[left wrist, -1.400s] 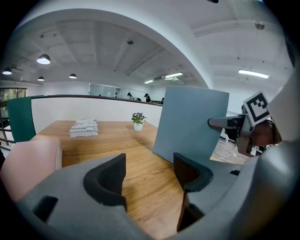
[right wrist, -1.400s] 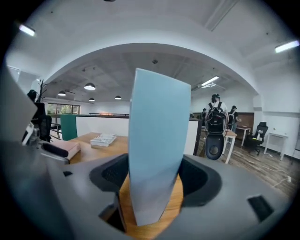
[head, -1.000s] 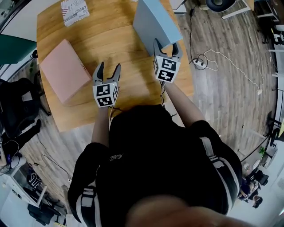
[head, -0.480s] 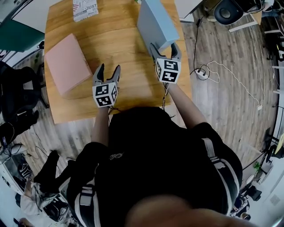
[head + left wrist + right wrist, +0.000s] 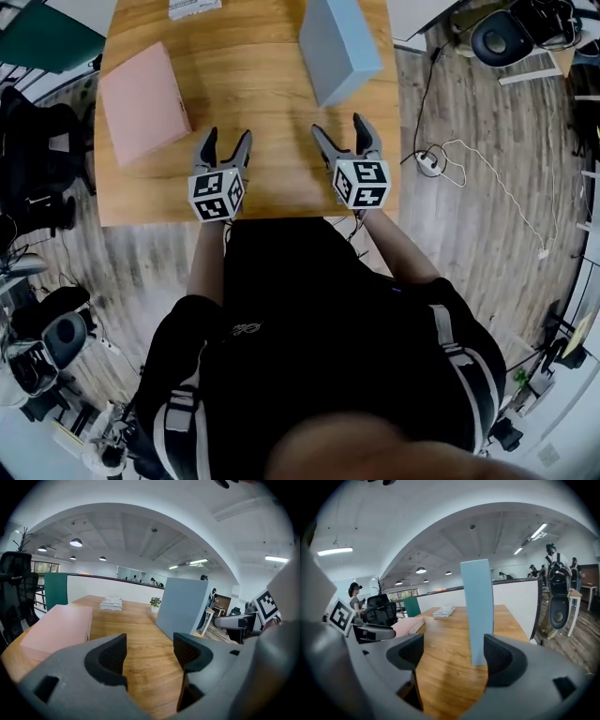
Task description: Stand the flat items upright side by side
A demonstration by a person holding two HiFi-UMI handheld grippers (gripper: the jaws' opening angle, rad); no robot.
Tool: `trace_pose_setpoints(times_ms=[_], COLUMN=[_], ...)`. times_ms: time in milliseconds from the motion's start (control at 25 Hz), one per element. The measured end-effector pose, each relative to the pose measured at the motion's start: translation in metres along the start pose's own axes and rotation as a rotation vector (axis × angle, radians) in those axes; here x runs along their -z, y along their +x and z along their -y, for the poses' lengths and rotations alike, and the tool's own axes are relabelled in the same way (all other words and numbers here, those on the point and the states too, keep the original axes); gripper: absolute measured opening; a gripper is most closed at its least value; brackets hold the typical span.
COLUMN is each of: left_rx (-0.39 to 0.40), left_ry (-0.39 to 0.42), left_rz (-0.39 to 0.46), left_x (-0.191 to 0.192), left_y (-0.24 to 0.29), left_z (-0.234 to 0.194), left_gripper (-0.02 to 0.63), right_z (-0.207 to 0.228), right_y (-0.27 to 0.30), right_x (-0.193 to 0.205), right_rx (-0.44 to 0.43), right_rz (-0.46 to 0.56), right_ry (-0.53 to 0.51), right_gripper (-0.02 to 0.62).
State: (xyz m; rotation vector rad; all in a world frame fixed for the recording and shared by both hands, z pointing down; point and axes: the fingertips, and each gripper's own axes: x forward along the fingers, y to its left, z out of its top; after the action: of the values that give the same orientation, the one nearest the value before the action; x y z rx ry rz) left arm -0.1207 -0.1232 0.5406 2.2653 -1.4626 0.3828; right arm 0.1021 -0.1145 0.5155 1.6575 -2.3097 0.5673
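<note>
A pink flat box (image 5: pixel 142 101) lies flat at the table's left; it also shows in the left gripper view (image 5: pixel 58 630). A pale blue flat box (image 5: pixel 337 47) stands upright on its edge at the far right, seen edge-on in the right gripper view (image 5: pixel 478 616). My left gripper (image 5: pixel 226 141) hovers open and empty over the near middle of the table. My right gripper (image 5: pixel 339 129) is a short way in front of the blue box, apart from it. Its jaws have just been opening, and nothing is between them.
A white printed stack (image 5: pixel 195 7) lies at the table's far edge, with a small potted plant (image 5: pixel 155 603) behind it. The table's near edge (image 5: pixel 281 217) runs just under both grippers. Office chairs (image 5: pixel 37 178) stand to the left, and cables with a power strip (image 5: pixel 429 161) lie to the right.
My right gripper has let go of the blue box's near end and drawn back toward the near edge. The blue box stays upright. My left gripper shifted slightly.
</note>
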Motion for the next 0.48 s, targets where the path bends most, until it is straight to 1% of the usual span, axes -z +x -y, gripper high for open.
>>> trace_pose_setpoints(times_ms=[80, 200, 480], left_rx=[-0.029, -0.081, -0.206], left_ry=[-0.017, -0.033, -0.094], left_rz=[0.003, 0.015, 0.052], left_x=[0.004, 0.005, 0.001], left_y=[-0.011, -0.032, -0.074], left_z=[-0.003, -0.015, -0.064], left_gripper=[0.318, 0.318, 0.316], right_z=[-0.016, -0.046, -0.120], right_y=[0.000, 0.006, 0.037], right_x=[0.006, 0.004, -0.010], right_rx=[-0.065, -0.167, -0.375], right_rz=[-0.008, 0.002, -0.004], right_ry=[-0.011, -0.028, -0.075], right_gripper=[0.399, 0.391, 0.383])
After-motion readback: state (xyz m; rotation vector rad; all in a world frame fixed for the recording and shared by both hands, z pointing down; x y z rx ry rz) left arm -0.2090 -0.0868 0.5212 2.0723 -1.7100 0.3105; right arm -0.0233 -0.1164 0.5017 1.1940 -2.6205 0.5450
